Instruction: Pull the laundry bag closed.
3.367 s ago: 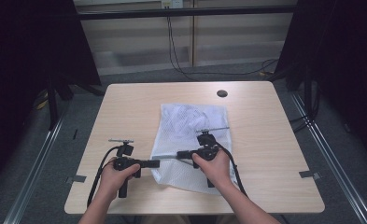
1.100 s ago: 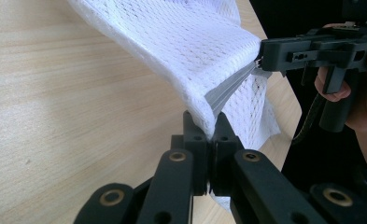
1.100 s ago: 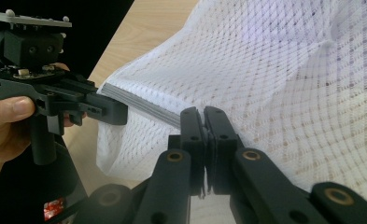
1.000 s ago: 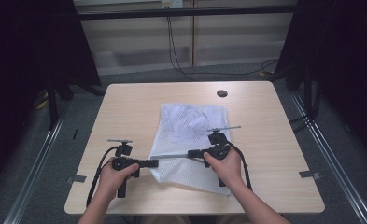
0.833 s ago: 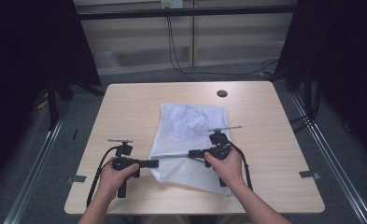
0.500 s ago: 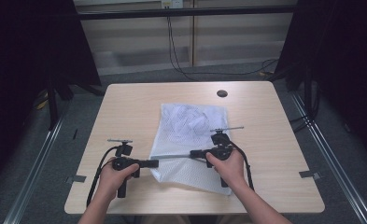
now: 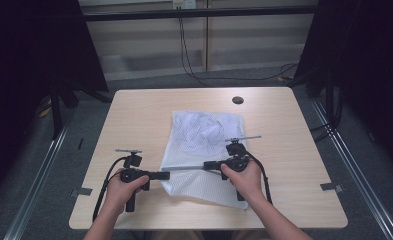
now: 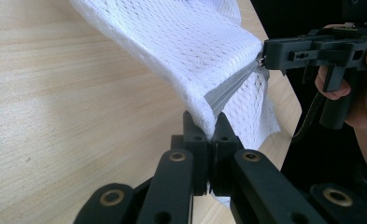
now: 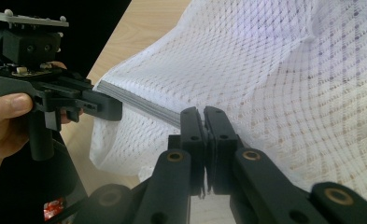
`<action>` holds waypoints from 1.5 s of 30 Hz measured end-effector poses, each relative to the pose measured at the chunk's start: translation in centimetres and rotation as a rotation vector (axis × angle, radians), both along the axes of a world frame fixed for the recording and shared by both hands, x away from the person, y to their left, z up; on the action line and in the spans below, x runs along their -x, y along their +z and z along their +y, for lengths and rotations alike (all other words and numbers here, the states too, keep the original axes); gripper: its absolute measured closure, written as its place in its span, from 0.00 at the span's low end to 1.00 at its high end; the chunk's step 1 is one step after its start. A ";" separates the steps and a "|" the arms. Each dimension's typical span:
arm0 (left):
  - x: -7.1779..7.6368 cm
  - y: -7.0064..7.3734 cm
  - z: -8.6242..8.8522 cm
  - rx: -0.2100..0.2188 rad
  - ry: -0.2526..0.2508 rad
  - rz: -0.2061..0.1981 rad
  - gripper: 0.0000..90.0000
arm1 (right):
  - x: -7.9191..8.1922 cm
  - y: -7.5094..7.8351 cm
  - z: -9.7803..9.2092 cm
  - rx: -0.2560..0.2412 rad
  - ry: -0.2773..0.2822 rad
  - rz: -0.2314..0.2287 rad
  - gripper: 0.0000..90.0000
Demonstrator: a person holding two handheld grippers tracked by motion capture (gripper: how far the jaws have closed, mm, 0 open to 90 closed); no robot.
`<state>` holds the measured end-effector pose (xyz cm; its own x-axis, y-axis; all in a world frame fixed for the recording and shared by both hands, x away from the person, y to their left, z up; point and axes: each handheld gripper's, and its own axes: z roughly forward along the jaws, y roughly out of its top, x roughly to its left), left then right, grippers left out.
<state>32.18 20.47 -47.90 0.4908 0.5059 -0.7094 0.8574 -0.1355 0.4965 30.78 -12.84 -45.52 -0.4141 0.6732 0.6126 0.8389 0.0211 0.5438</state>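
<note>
A white mesh bag (image 7: 204, 132) lies in the middle of the wooden table (image 7: 139, 115), its near part raised along a grey zipper (image 7: 186, 169). My left gripper (image 7: 167, 175) is shut on the bag's fabric at the zipper's left end (image 8: 208, 125). To its right, my right gripper (image 7: 206, 164) is shut on the zipper line (image 9: 203, 113), where the pull may sit hidden between the jaws. The zipper (image 9: 139, 103) stretches taut between the two grippers. In the left gripper view the right gripper (image 8: 265, 55) holds the far end of the zipper (image 8: 232, 88). In the right gripper view the left gripper (image 9: 111, 106) clamps the bag (image 9: 270, 70).
A round dark grommet (image 7: 238, 100) sits at the table's far edge. Bare wood lies left and right of the bag. Dark curtains stand on both sides, and cables (image 7: 194, 55) run on the floor behind.
My right gripper has slid rightward along the zipper since the oldest frame, lengthening the taut grey span. In the last second it barely moves. The left gripper stays put.
</note>
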 end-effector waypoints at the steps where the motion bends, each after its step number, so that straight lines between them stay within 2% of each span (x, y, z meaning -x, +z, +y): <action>1: 0.0 0.0 0.0 0.000 0.000 -0.001 0.98 | 0.0 0.0 0.0 0.001 0.000 0.001 0.98; 6: 0.0 0.1 0.0 0.000 0.010 0.008 0.98 | 0.1 0.1 -0.1 0.008 0.001 0.001 0.98; 11: 0.0 0.0 0.1 -0.003 -0.005 -0.001 0.98 | 0.1 0.0 -0.4 0.005 -0.008 0.000 0.97; 14: 0.0 0.0 0.2 -0.008 0.007 -0.003 0.98 | 0.1 0.0 -0.5 0.011 -0.007 -0.002 0.97; 15: 0.0 0.1 0.3 -0.002 0.015 0.008 0.98 | 0.1 0.0 -0.7 0.020 -0.009 -0.002 0.98; 17: -0.1 0.1 0.4 0.001 0.015 -0.001 0.98 | 0.1 -0.1 -1.1 0.018 -0.019 -0.002 0.98; 23: 0.0 0.1 0.2 0.007 0.016 0.014 0.98 | 0.2 0.1 -1.9 0.014 -0.030 -0.001 0.98; 39: 0.0 0.1 0.2 0.002 0.016 0.007 0.98 | 0.3 0.1 -2.3 0.017 -0.025 -0.002 0.97; 41: 0.0 0.1 0.4 -0.011 0.017 -0.003 0.98 | 0.3 0.1 -2.4 0.023 -0.024 -0.006 0.97; 42: 0.0 0.2 0.3 0.001 0.030 0.009 0.98 | 0.4 0.1 -2.5 0.024 -0.027 -0.003 0.98; 45: 0.0 0.1 0.3 -0.004 0.019 0.001 0.98 | 0.4 0.1 -2.8 0.018 -0.035 0.000 0.98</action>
